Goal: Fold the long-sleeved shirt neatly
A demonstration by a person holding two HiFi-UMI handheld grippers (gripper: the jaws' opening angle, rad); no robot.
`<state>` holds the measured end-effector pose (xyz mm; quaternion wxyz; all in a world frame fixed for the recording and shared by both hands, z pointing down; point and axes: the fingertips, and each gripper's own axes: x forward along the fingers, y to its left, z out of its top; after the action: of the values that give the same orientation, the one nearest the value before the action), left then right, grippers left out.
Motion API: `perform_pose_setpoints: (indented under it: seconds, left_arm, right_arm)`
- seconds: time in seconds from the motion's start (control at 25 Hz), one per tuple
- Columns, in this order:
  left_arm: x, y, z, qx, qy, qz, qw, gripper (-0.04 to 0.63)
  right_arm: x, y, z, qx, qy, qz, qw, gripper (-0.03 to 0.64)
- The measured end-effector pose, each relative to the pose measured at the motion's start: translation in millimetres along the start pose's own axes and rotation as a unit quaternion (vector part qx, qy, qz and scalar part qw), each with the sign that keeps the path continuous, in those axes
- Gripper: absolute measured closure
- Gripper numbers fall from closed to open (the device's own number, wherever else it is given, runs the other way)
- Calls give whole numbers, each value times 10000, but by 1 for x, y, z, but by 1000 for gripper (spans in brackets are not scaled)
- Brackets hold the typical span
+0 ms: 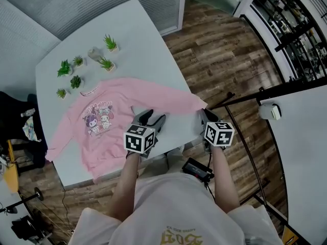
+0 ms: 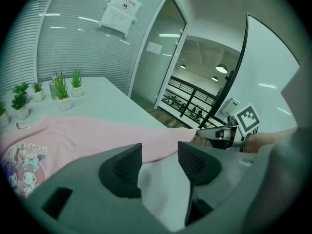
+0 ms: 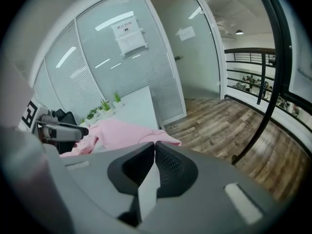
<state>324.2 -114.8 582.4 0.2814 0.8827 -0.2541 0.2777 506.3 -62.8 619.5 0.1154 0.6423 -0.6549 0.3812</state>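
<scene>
The pink long-sleeved sweatshirt [image 1: 107, 121] with a cartoon print on its chest lies face up on the white rectangular table [image 1: 138, 40]. In the head view it sits left of centre, with its collar toward the top of the frame and its hem toward the bottom edge of the table. One sleeve hangs off the table's lower left corner. The other sleeve [image 1: 176, 100] stretches out to the right, as far as the table's right edge.

At the end of that sleeve is the right gripper [image 1: 205, 115], just right of centre in the head view. Its black jaws are pressed together and the pink cuff is pinched at their tips. The right gripper view [image 3: 155, 144] shows the pads meeting with pink cloth [image 3: 122, 130] gathered right at them. The gripper tilts down and forward, with the bare right forearm [image 1: 225, 182] running up to it from the bottom of the frame.

The left gripper [image 1: 152, 119] hangs over the table beside the sweatshirt's hem, also angled downward on a bare left forearm [image 1: 125, 188]. In the left gripper view its jaws [image 2: 160, 150] stand wide apart with nothing between the pads. Only the white tabletop and the edge of the pink sleeve [image 2: 122, 135] show through the gap.

Small green potted plants [image 1: 82, 68] cluster at the upper left of the table. Brown wooden plank floor [image 1: 219, 55] fills the upper right of the head view.
</scene>
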Motion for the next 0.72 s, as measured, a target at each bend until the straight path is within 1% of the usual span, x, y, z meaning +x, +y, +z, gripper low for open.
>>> perform_pose_setpoints:
  seconds: [0.16, 0.24, 0.32, 0.36, 0.44, 0.64, 0.72]
  left_arm:
    - [-14, 8, 10, -224, -198, 90, 9995, 357]
    - [-21, 12, 15, -274, -276, 153, 9991, 354]
    - [-28, 15, 19, -262, -357, 175, 9989, 351]
    - [-31, 15, 23, -254, -423, 168, 9986, 339]
    - [-37, 17, 29, -248, -544, 199, 9980, 331]
    - [-46, 25, 31, -229, -585, 419, 9971, 333]
    - [-52, 29, 31, -275, -655, 520, 9961, 333]
  right_arm:
    - [-5, 9, 26, 142, -299, 132, 9994, 595]
    - [-6, 15, 36, 168, -421, 244, 9987, 597]
    - [-7, 25, 47, 324, -591, 517, 9964, 596]
    - [-8, 30, 52, 420, -671, 665, 9946, 597]
    - [-6, 36, 61, 498, -738, 851, 9924, 597]
    - [-5, 46, 74, 246, -796, 968, 9918, 597]
    - [-5, 51, 81, 145, -851, 1024, 9910, 596]
